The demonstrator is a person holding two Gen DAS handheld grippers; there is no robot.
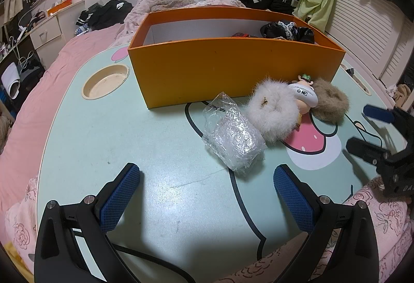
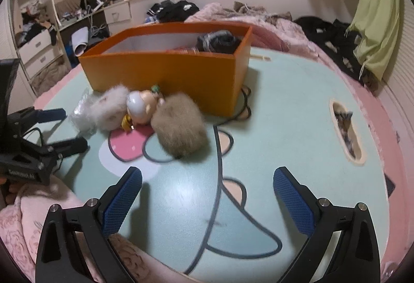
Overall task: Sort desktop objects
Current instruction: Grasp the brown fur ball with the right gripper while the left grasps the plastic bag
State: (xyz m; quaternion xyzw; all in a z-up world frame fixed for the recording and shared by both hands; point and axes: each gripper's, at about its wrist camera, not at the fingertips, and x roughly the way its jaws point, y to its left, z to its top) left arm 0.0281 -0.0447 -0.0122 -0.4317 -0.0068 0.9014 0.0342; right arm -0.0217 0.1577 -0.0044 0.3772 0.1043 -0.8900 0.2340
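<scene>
Left gripper (image 1: 207,195) low over the near edge of the mint-green lap table (image 1: 155,179), jaws spread wide, nothing between the blue pads, not touching any item. Right gripper (image 2: 207,197) same story, jaws wide apart and empty, hovering over the printed cartoon on the table's right half; it also shows at the right edge of the left wrist view, jaws apart there too. Pink floral quilt (image 1: 18,226) bunched at the near table edge under both tools. Just ahead of the left gripper lies a clear bubble-wrap bag (image 1: 233,138), crumpled, flat on the table. Touching its far right side is a white fluffy scrunchie (image 1: 271,112). Next right, leaning against the scrunchie, a small doll figure (image 1: 302,96) in white top, lying on its side. Right of the doll, touching it, a brown fluffy scrunchie (image 2: 178,130), the nearest item to the right gripper. All four sit in a row just in front of the orange box (image 1: 233,71). Box is open-topped, white inside, holds dark fabric (image 1: 287,30) at its right end plus something red, too small to tell. Round cup recess (image 1: 106,81) in the table left of the box; oblong slot (image 2: 346,127) on the right side. Beyond: pink bed, black clothes (image 2: 178,8) in heaps, green garment (image 2: 375,24) hanging, white drawers (image 2: 119,12) at far left.
</scene>
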